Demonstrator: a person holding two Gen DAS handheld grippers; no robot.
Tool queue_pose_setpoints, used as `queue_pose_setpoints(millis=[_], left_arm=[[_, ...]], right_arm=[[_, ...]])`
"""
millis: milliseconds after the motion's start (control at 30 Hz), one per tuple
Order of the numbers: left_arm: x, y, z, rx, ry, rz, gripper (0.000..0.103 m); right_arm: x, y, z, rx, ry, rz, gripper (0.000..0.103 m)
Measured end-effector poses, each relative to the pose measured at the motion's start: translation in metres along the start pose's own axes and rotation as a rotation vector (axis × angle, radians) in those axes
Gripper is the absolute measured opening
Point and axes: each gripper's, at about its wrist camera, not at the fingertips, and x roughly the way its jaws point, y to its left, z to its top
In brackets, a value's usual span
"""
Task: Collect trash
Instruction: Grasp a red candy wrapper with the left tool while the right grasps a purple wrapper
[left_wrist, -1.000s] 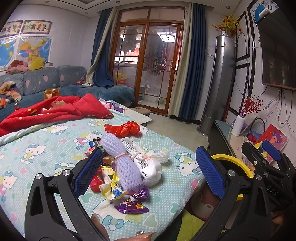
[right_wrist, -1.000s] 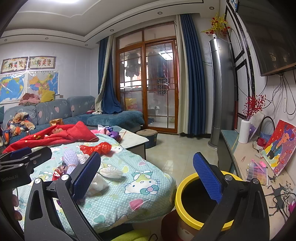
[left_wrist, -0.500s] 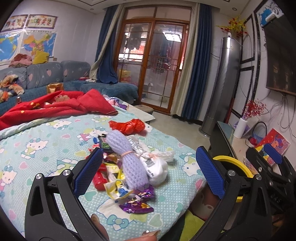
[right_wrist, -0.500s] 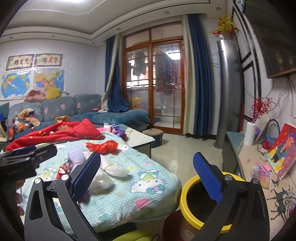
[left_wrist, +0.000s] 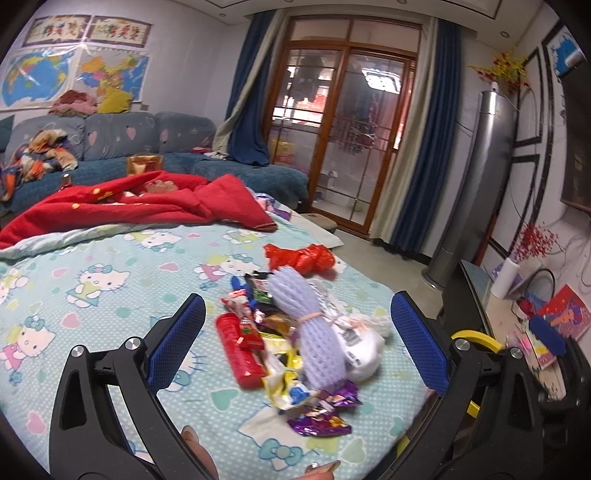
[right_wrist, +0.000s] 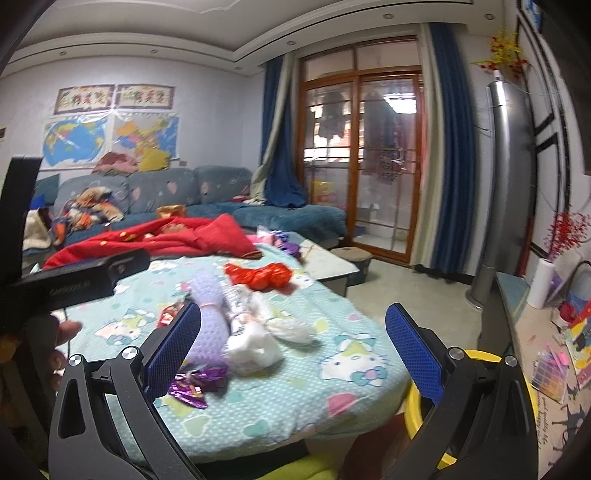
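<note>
A heap of trash lies on the Hello Kitty cloth (left_wrist: 110, 295): a purple foam net sleeve (left_wrist: 314, 332), a white plastic bag (left_wrist: 360, 345), a red tube (left_wrist: 238, 350), a purple foil wrapper (left_wrist: 321, 413) and a red plastic bag (left_wrist: 299, 258). My left gripper (left_wrist: 297, 347) hovers open just short of the heap. My right gripper (right_wrist: 293, 343) is open too, over the table's right end, with the foam sleeve (right_wrist: 208, 306) and white bag (right_wrist: 251, 332) ahead of its left finger. A yellow-rimmed bin (right_wrist: 476, 358) stands below the table's right edge, mostly hidden by the right finger.
A red quilt (left_wrist: 140, 206) lies across the far side of the table, with a blue sofa (left_wrist: 110, 147) behind it. A low TV cabinet (right_wrist: 535, 332) with clutter runs along the right wall. Bare floor (right_wrist: 406, 284) leads to the glass doors.
Both grippers have swung left and forward toward the heap. The red tube and more of the cloth now show in the left view; the bin has slid under the right finger.
</note>
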Motion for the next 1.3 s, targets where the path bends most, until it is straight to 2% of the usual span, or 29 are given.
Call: queue_pose_setpoints(millis=[333,600,700,767,1000,1100,1233,1300], left_arm=[[0.01,0.042,0.006,-0.082,0.007,0.068,0.092],[0.027,0.076,0.003,-0.126,0.054,0.154,0.092],[0.036,0.087,-0.001,-0.148,0.083,0.172,0.092],[0.043,0.092,-0.005,-0.152,0.102,0.174,0.092],[0.073,0.084,-0.007,-0.13,0.182,0.081,0.092],[0.093,0.07,-0.009,-0.088,0.243,0.034,0.076],[0.11,0.065,-0.018,-0.081,0.306,0.03,0.054],[0.113,0.064,-0.021,-0.087,0.325,0.013,0.051]], right_arm=[[0.022,0.035,-0.007,-0.07,0.098,0.145,0.097],[0.045,0.045,-0.015,-0.046,0.197,0.163,0.097],[0.057,0.046,-0.02,-0.041,0.231,0.157,0.093],[0.066,0.049,-0.023,-0.033,0.268,0.149,0.085],[0.09,0.049,-0.036,0.018,0.365,0.158,0.073],[0.098,0.049,-0.04,0.038,0.39,0.162,0.071],[0.106,0.048,-0.047,0.068,0.443,0.184,0.064],[0.111,0.048,-0.051,0.086,0.47,0.197,0.06]])
